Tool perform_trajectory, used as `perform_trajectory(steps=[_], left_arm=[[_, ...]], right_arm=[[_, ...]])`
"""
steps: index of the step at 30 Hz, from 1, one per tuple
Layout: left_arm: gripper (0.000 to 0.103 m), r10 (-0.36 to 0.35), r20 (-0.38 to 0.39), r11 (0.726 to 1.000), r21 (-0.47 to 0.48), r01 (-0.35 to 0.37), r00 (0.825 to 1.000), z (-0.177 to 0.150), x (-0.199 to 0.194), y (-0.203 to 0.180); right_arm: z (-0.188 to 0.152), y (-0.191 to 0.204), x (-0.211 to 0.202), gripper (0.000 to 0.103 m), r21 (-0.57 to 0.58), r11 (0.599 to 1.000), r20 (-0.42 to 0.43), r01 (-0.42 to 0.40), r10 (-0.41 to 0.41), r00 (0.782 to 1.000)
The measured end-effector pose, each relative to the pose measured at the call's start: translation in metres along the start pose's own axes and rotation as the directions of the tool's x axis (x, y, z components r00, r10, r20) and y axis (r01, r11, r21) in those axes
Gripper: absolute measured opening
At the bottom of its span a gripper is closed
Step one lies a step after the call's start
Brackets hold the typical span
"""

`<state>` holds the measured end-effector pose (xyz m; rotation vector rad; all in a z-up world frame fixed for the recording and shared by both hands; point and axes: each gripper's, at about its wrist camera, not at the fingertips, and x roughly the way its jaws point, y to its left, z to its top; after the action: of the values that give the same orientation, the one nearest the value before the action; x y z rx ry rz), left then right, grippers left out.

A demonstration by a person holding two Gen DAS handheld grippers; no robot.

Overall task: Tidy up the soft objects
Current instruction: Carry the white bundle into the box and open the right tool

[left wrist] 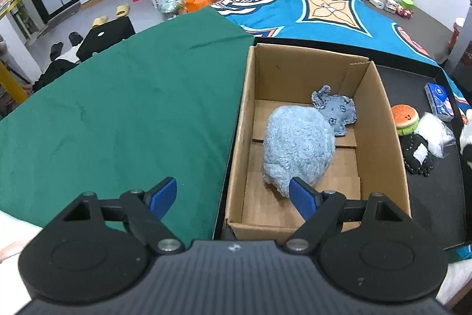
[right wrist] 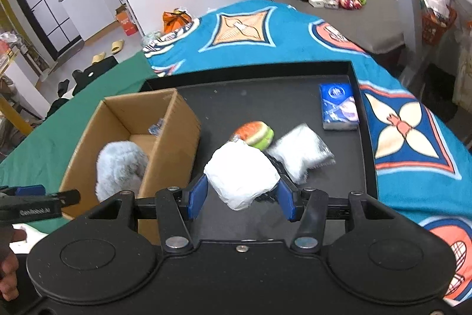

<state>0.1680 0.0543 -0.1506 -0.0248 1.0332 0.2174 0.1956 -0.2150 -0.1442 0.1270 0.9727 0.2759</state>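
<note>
An open cardboard box point(left wrist: 380, 114) point(right wrist: 183, 120) stands on a black tray point(right wrist: 295, 102). In it lie a fluffy light-blue plush point(left wrist: 298, 143) point(right wrist: 121, 164) and a small grey-blue denim toy point(left wrist: 336, 111). My left gripper point(left wrist: 233, 200) is open and empty above the box's near left edge. My right gripper point(right wrist: 242, 197) is shut on a white soft bundle point(right wrist: 242, 176), held above the tray right of the box. On the tray lie a burger plush point(right wrist: 255, 133) point(left wrist: 405, 117), a clear bag of white stuffing point(right wrist: 301, 152) point(left wrist: 433, 132) and a black item point(left wrist: 417, 155).
A blue tissue pack point(right wrist: 339, 105) point(left wrist: 439, 101) lies at the tray's far right. The tray rests on a teal patterned blanket point(right wrist: 265, 28); a green cloth point(left wrist: 118, 96) covers the left side. The left gripper's finger point(right wrist: 35, 197) shows at the right view's left edge.
</note>
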Motion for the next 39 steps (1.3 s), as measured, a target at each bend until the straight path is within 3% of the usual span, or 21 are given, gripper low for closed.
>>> perform_trajectory(steps=[18,25,31,39], left_arm=[[0.079,-0.136,0.011,0.990,-0.033,0.136,0.991,0.011,-0.002,0.019],[0.061,-0.162,0.009,0.987,-0.018,0.162,0.987,0.005,0.007,0.024],[0.034,-0.183,-0.015,0.983,-0.035,0.183,0.983,-0.001,0.021,0.030],[0.023,-0.210,-0.019,0.977,-0.029,0.209,0.978,-0.004,0.028,0.030]], right_arm=[[0.030,0.064,-0.008,0.050,-0.105,0.994,0.049,-0.031,0.036,0.998],[0.034,0.088,0.000,0.050,-0.153,0.988,0.034,-0.031,0.037,0.999],[0.034,0.104,0.011,0.050,-0.192,0.981,0.016,-0.023,0.026,1.000],[0.032,0.125,0.026,0.050,-0.249,0.968,-0.010,-0.011,0.008,1.000]])
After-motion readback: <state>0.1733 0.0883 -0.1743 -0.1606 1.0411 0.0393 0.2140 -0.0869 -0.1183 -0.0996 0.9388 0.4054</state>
